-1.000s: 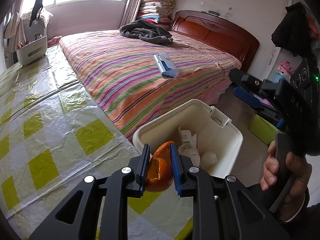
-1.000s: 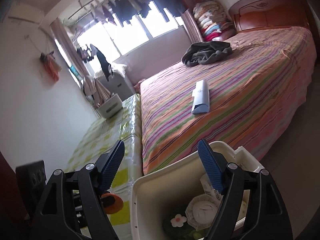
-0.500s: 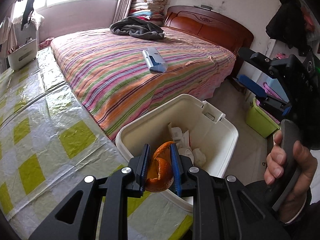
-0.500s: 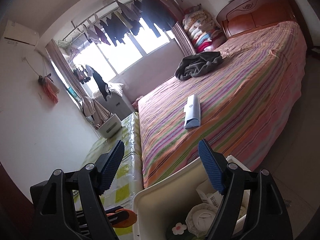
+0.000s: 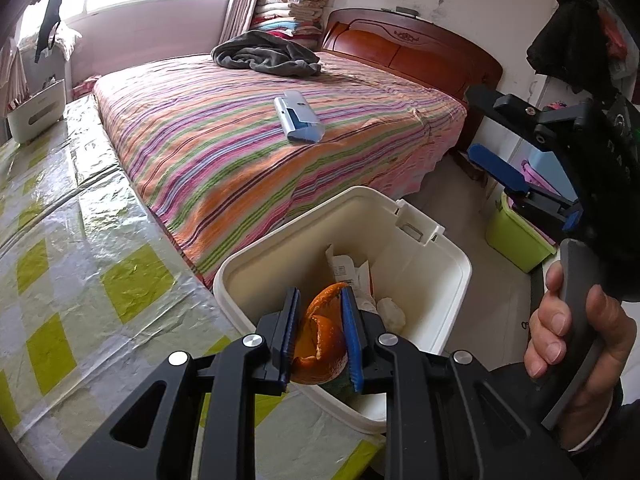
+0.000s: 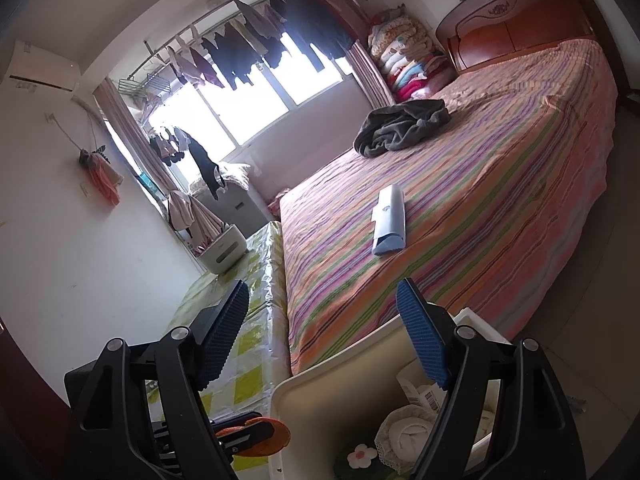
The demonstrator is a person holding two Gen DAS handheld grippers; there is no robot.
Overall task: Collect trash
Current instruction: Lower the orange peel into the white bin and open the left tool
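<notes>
My left gripper (image 5: 319, 336) is shut on a curled orange peel (image 5: 320, 340), held at the near rim of a white trash bin (image 5: 424, 248) beside the table. Paper scraps (image 5: 348, 276) and a white wad (image 5: 391, 311) lie inside the bin. My right gripper (image 6: 324, 336) is open with nothing between its fingers; it hangs above the bin (image 6: 320, 392), pointing toward the bed. The right gripper (image 5: 486, 132) appears at the right edge of the left wrist view, with a hand (image 5: 576, 344) on its handle. The peel (image 6: 268, 436) shows low in the right wrist view, left of the bin.
A table with a yellow-checked plastic cover (image 5: 80, 280) lies to the left. A striped bed (image 5: 260, 140) holds a blue-white case (image 5: 298, 120) and a grey garment (image 5: 264, 54). A green box (image 5: 516, 240) stands on the floor at right. A white caddy (image 5: 36, 110) sits far back on the table.
My left gripper with the peel has moved from over the table edge to the bin's near rim. The right gripper has tilted upward, so less of the bin shows in its view.
</notes>
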